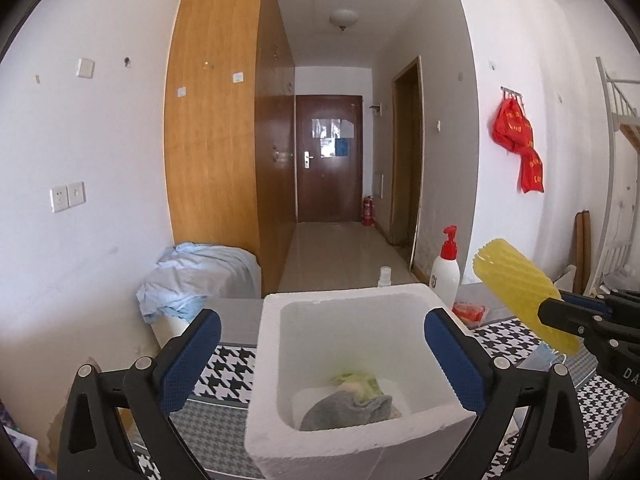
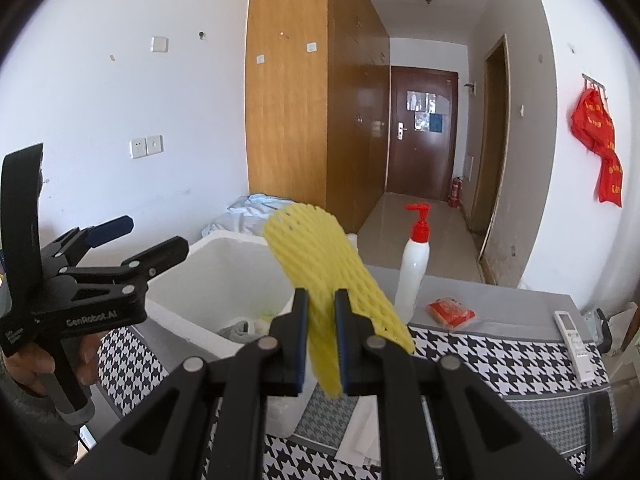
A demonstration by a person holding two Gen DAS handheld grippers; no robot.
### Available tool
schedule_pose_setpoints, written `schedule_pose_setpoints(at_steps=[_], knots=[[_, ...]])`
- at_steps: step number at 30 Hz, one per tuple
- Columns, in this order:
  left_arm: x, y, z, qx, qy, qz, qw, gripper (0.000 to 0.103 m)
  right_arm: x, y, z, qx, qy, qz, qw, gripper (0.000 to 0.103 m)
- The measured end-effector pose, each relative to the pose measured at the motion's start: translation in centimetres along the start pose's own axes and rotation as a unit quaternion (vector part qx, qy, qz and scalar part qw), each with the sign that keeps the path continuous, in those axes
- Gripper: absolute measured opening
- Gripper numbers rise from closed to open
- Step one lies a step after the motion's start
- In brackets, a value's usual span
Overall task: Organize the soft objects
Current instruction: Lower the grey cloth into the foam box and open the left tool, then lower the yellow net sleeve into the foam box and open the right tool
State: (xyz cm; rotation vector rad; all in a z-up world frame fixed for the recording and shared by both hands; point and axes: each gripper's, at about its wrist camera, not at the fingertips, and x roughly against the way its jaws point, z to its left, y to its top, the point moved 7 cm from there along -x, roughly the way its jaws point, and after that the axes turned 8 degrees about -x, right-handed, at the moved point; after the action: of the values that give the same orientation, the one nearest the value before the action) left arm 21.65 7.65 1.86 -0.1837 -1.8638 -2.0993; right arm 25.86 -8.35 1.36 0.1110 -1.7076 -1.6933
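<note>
A white foam box (image 1: 262, 360) stands on the houndstooth table cover. Inside it lie a grey cloth (image 1: 348, 412) and a pale yellow-green soft item (image 1: 356, 382). My left gripper (image 1: 322, 320) is open wide, one blue pad on each side of the box, nothing held; in the right wrist view it (image 2: 148, 236) hovers over the box's left rim (image 2: 224, 240). To the right of the box, my right gripper (image 2: 321, 300) is shut on a yellow foam net sleeve (image 2: 320, 248), which sticks up and leans left. The left wrist view shows the sleeve (image 1: 516, 284) at the right.
A white pump bottle (image 2: 414, 264) with a red top stands behind the box, beside a red packet (image 2: 451, 312). A white remote (image 2: 574, 344) lies at the table's right. A crumpled blue cloth (image 1: 192, 276) sits on a white unit to the left. A corridor runs behind.
</note>
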Motion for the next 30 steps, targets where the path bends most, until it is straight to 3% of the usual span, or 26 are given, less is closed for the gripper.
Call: schedule_pose_setpoints(at_steps=[30], knots=[[2.2,-1.7,5.4,0.025,0.041,-0.003,0.9989,0.102,-3.0,1.6,4.8,0.025,0.029,0.013,0.999,0.016]])
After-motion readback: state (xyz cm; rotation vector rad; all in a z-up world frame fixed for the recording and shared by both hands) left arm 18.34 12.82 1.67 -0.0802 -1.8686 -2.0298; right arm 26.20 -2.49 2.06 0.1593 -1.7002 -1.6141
